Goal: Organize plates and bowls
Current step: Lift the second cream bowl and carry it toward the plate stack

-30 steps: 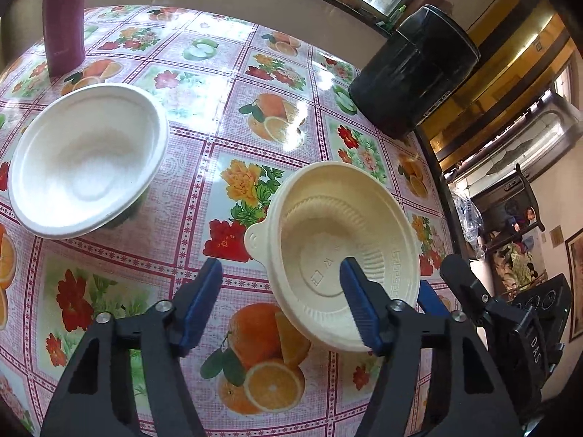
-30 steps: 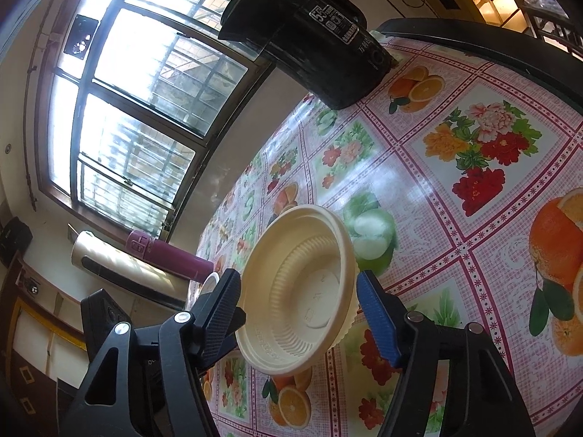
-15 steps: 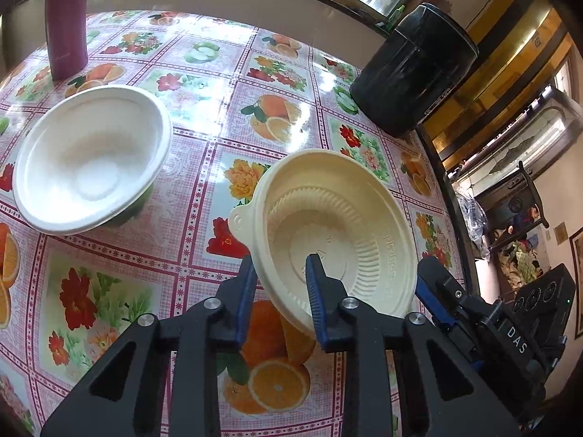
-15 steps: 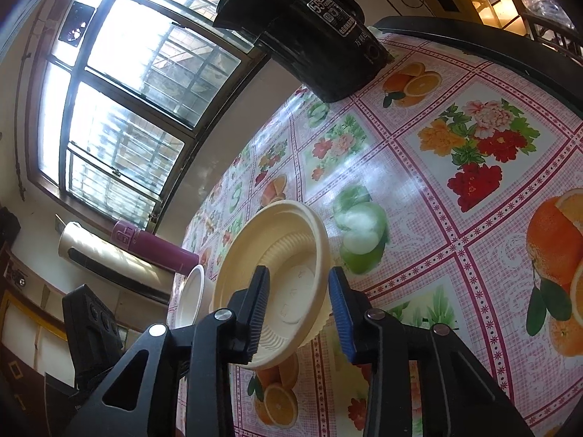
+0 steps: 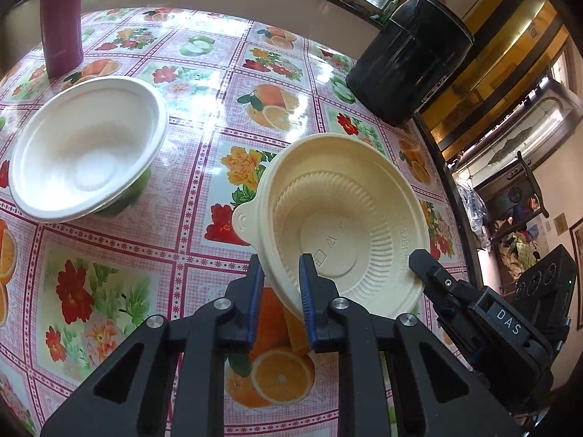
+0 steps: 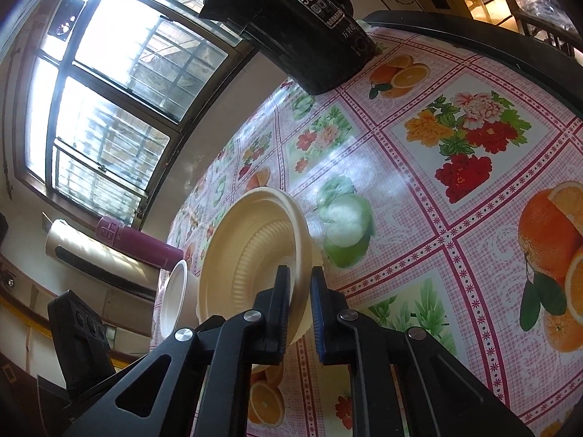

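"DAS" reads in white letters on the right gripper's black body [image 5: 508, 322], seen from the left wrist. On the black rice cooker [image 6: 309, 32], a white label shows a large "55" above small print too fine to read. Embossed marks on the cream bowl's base [image 5: 342, 233] stay illegible.

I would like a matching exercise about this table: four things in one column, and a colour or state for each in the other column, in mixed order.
Things:
1. ribbed bowl
2. smooth bowl
3. bottle
4. cooker

States:
a. black, at the table's far edge
b. white, resting on the tablecloth
c. purple, standing upright
d. cream, tilted, rim gripped by the left claw and right claw

Pairs: 1-d, 2-b, 3-c, 4-a
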The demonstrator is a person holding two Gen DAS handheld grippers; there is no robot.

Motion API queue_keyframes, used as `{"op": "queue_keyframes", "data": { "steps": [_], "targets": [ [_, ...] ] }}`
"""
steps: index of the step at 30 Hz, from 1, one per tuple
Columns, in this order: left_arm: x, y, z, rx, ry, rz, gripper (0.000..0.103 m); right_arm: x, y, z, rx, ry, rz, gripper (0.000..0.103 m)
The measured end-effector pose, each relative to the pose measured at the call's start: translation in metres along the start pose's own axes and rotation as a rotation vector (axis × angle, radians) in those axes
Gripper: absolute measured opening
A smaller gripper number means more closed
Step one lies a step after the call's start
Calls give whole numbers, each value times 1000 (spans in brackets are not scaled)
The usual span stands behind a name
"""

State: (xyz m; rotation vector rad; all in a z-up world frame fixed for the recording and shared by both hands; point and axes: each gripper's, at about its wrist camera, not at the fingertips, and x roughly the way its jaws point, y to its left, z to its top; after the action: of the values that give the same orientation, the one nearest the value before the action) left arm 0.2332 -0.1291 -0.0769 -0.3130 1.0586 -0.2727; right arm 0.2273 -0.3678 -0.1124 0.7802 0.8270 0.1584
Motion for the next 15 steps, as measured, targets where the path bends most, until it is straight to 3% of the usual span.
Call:
{"op": "queue_keyframes", "data": {
  "steps": [15],
  "targets": [
    [-46,-1,-19,127,-157,112,17,-14,29,-21,-67,-1,47,10]
  ]
}}
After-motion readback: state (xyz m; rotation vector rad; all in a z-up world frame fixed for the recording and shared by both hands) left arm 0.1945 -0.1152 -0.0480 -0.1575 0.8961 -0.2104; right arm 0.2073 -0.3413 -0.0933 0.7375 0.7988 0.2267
